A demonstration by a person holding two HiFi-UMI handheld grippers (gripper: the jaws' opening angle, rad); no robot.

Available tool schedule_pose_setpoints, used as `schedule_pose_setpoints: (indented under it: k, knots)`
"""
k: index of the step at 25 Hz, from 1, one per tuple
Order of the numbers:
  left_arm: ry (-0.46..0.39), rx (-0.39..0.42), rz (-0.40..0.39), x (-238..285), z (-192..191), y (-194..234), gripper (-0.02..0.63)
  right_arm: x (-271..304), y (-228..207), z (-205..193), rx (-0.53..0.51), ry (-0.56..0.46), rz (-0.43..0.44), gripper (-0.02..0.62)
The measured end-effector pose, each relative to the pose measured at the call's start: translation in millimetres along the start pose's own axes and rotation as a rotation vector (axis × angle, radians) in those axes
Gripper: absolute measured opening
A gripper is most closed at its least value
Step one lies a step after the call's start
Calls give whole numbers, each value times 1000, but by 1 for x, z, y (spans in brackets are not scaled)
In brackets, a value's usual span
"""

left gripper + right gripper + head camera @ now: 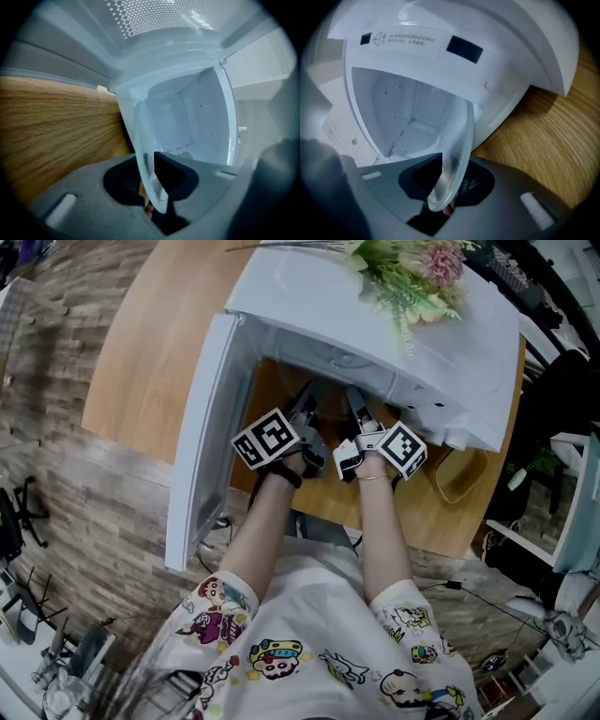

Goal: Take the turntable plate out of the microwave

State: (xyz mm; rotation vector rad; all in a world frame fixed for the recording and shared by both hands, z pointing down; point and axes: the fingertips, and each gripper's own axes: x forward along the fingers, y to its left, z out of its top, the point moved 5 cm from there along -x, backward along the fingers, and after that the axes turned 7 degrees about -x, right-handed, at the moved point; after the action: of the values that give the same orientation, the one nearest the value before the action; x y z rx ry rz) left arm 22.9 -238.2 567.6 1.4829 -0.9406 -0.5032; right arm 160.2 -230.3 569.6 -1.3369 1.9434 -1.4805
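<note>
1. Left gripper point(152, 190): jaws partly closed, clamped on the rim of the glass plate point(149, 154).
2. Right gripper point(444, 190): jaws partly closed, pinching the same plate's rim.
3. The glass plate is held at the open front of the microwave point(450, 334).
4. The door point(202, 437) stands wide, and the microwave rests on the wooden table point(155, 362).

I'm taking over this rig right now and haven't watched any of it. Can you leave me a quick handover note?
Grippers: the left gripper is shut on the plate at its rim; the right gripper is shut on the same rim.
Things: the plate is held between them at the mouth of the microwave. The door stands open at the head view's left.
Done: door open, plate gripped and, it seems, off the cavity floor.
Left: draw the plate fully clear, probably setting it on the table. Whether it is already clear of the opening I cannot tell.
</note>
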Motion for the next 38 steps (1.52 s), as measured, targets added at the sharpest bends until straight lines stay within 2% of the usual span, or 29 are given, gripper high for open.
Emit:
schedule_pose_setpoints:
  k: [5, 10, 15, 23, 25, 38]
  knots:
    - [9, -19, -16, -5, 1, 0, 57, -2, 3, -4, 87, -39, 60, 71]
    - [17, -24, -49, -9, -1, 0, 54, -7, 5, -7, 114, -79, 103, 60]
    - [15, -42, -75, -19, -6, -2, 54, -17, 11, -13, 107, -104, 140, 55]
    - [-2, -60, -97, -45, -16, -6, 54, -36, 21, -24, 70, -88, 167, 58]
    - [-5, -53, -98, -51, -18, -6, 54, -40, 23, -28, 37, -77, 168, 63]
    - [31, -11, -108, -99, -47, -15, 55, -90, 36, -58, 59, -76, 166, 69]
